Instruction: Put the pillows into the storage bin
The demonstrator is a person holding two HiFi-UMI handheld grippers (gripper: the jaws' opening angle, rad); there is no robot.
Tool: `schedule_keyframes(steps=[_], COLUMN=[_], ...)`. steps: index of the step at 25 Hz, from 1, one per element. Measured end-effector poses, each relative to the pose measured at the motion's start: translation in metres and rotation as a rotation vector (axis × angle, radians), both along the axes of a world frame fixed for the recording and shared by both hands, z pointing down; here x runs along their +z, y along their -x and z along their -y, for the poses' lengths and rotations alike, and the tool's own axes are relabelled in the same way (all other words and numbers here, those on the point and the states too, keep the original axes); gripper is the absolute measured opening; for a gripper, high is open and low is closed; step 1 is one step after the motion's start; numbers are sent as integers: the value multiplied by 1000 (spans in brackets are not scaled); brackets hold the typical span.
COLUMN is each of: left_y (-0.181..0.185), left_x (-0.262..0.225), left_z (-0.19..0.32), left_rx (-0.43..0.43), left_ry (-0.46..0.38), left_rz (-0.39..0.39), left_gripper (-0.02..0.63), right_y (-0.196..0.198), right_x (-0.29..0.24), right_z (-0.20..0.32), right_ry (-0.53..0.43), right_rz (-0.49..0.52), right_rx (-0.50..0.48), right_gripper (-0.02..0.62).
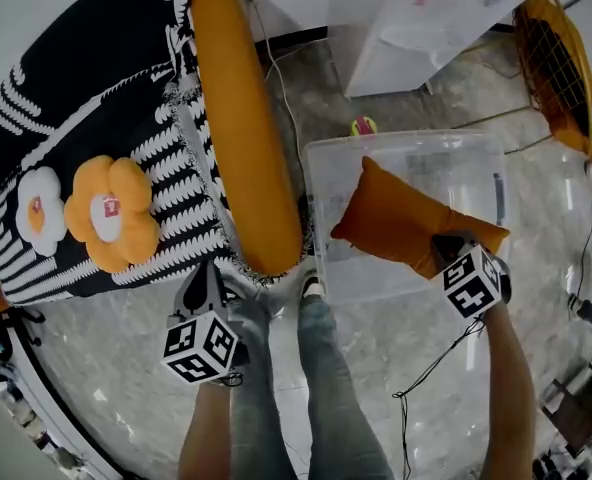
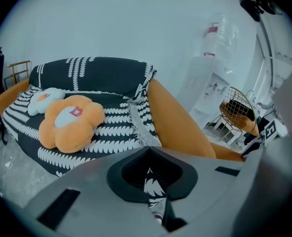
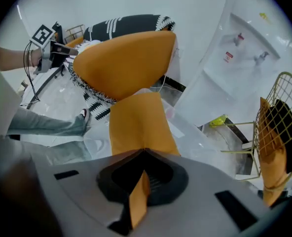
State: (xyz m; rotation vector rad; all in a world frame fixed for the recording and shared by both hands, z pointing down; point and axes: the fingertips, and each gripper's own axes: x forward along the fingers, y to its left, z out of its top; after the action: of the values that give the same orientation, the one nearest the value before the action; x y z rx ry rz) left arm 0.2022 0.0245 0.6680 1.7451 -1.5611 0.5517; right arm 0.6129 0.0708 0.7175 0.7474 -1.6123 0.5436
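A clear storage bin (image 1: 324,168) stands on the floor beside the sofa. My right gripper (image 1: 446,244) is shut on a corner of a square orange pillow (image 1: 401,223), which hangs over the bin's opening. The right gripper view shows that pillow (image 3: 138,125) pinched in the jaws (image 3: 138,196). An orange flower pillow (image 1: 111,213) and a white flower pillow (image 1: 38,208) lie on the sofa's black-and-white blanket (image 1: 96,98). My left gripper (image 1: 208,283) is at the blanket's fringe, and a strip of patterned fabric shows between its shut jaws (image 2: 153,191).
A long orange sofa arm (image 1: 238,118) runs between blanket and bin. The person's legs (image 1: 316,368) stand between the grippers. A wire chair with an orange cushion (image 1: 566,68) and a white cabinet (image 1: 426,18) stand behind the bin. A cable (image 1: 436,368) hangs from the right gripper.
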Motion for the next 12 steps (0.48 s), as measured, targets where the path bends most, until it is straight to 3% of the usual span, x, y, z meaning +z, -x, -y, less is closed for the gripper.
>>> schedule_keyframes(steps=[7,9,12], left_y=[6,8,11], left_x=[-7,-8,-10], left_z=[-1,2,5], left_rx=[3,3,-3], left_ry=[-1,-5,-9], left_rz=[20,24,15], left_gripper=[11,11,11], right_y=[-6,-6,-3], right_x=[6,4,-3], right_z=[-4,-5,-2], right_ry=[-13,17,39], right_rz=[-28,-17,1], right_rx=[-12,5,25], right_gripper=[18,147,170])
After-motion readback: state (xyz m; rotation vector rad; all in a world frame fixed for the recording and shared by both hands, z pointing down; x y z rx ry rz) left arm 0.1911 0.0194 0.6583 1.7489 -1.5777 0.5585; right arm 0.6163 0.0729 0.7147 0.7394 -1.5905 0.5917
